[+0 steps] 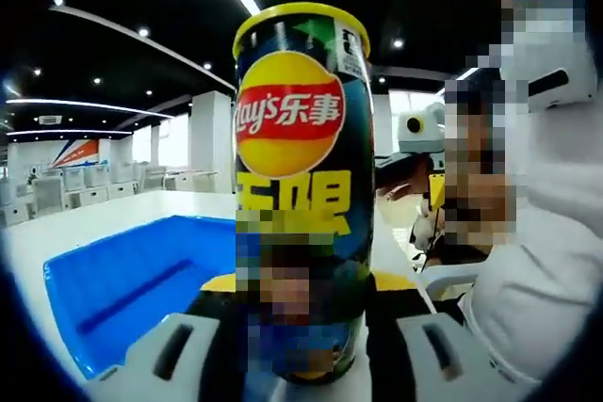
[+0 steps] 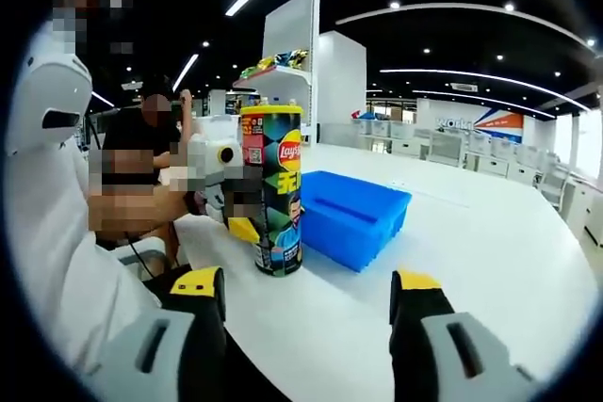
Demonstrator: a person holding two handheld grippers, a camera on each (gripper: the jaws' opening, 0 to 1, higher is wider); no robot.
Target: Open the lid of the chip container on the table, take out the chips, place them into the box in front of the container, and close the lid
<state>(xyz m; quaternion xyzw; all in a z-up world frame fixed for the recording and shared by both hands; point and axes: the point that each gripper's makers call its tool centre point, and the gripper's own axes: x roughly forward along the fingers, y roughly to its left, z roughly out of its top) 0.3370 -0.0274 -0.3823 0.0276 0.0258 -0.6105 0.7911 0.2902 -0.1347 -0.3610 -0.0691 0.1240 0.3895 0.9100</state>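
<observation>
Left gripper view: we see the left tongs (image 1: 300, 341) pinching the base of the chip container (image 1: 303, 185), which stands upright on the white tabletop (image 1: 113, 218), lid (image 1: 300, 18) on, touching the blue box (image 1: 132, 284). In the right gripper view, our right tongs (image 2: 306, 303) are spread wide, holding nothing, short of the container.

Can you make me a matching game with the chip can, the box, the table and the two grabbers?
Things:
1. chip can
2. box
3. table
4. left gripper
5. right gripper

Descriptions:
a. white
b. blue, beside the can
c. upright, yellow lid on
d. open, apart from the can
e. jaws on either side of the can's base

Pairs: 1-c, 2-b, 3-a, 4-e, 5-d
</observation>
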